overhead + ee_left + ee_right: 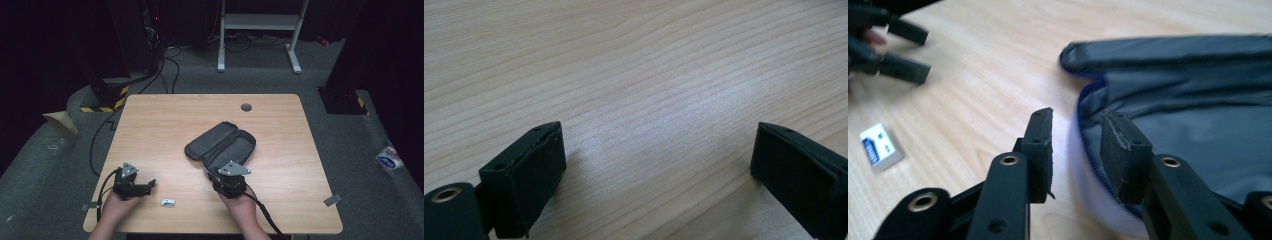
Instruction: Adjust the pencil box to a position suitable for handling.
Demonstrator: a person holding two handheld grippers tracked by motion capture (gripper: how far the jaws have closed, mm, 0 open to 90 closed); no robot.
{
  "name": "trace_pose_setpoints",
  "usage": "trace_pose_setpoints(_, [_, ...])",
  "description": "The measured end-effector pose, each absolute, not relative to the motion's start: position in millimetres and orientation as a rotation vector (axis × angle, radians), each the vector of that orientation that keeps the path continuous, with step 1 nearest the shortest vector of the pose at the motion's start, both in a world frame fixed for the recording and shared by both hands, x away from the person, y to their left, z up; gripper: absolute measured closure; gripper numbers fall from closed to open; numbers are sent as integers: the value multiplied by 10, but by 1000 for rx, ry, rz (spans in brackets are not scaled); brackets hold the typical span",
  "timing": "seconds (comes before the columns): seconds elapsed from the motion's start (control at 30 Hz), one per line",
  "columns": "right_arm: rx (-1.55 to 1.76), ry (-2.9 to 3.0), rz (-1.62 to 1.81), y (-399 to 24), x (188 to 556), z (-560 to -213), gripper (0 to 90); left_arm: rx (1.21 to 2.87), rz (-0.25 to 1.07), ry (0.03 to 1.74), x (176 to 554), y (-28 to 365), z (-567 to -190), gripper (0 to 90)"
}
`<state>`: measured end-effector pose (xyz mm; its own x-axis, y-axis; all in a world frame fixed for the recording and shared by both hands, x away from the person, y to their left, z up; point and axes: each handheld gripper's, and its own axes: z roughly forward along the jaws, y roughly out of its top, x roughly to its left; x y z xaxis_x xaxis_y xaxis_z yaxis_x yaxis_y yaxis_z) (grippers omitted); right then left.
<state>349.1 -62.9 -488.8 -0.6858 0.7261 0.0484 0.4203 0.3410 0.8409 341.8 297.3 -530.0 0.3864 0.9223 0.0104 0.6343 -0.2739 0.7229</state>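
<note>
Looking down from the high view, a wooden desk point(165, 120) fills the middle of the frame, with a dark open case point(220, 145) lying at its centre, lid folded back toward the upper left. At the lower left, a hand point(119, 204) holds the left hand-held gripper point(150, 186), which rests low on the desk with its jaws pointing right. Just right of it, near the desk's bottom edge, lies a small white card point(168, 202), apart from the jaws. At the lower centre, the other hand point(239, 202) holds the right hand-held gripper point(218, 175) against the near end of the case. A grey grommet point(246, 107) sits in the desk near its far edge, and a white metal frame point(260, 30) stands on the floor beyond.

In the left gripper view, the left hand-held gripper point(656, 160) has its jaws spread wide at the lower corners, with bare desk point(634, 70) between them.

In the right gripper view, the right hand-held gripper point(1075, 145) has its jaws partly spread astride the blue-edged rim of the case point(1188, 100), one jaw outside over the desk point(988, 65), one over the grey lining; whether either touches the rim cannot be told. The white card point(881, 146) lies at the left edge, and the left hand-held gripper point(905, 50) shows at the upper left.
</note>
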Motion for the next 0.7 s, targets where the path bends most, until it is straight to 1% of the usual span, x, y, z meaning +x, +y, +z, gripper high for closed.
trace_pose_setpoints(0.17, [1058,2182,1238,-881,3622,-4734,633,2011,582,1331,3418,2973,-5300,77])
trace_pose_setpoints(0.43, [1235,2027,1075,-1463,4094,-4702,632,2012,583,1330,3418,2974,-5300,77])
trace_pose_setpoints(0.57, [1298,2002,1036,-1592,4305,-4714,625,2012,582,1330,3416,2974,-5300,78])
trace_pose_setpoints(0.7, [1331,1999,995,-1619,4476,-4720,628,2008,579,1333,3415,2972,-5300,79])
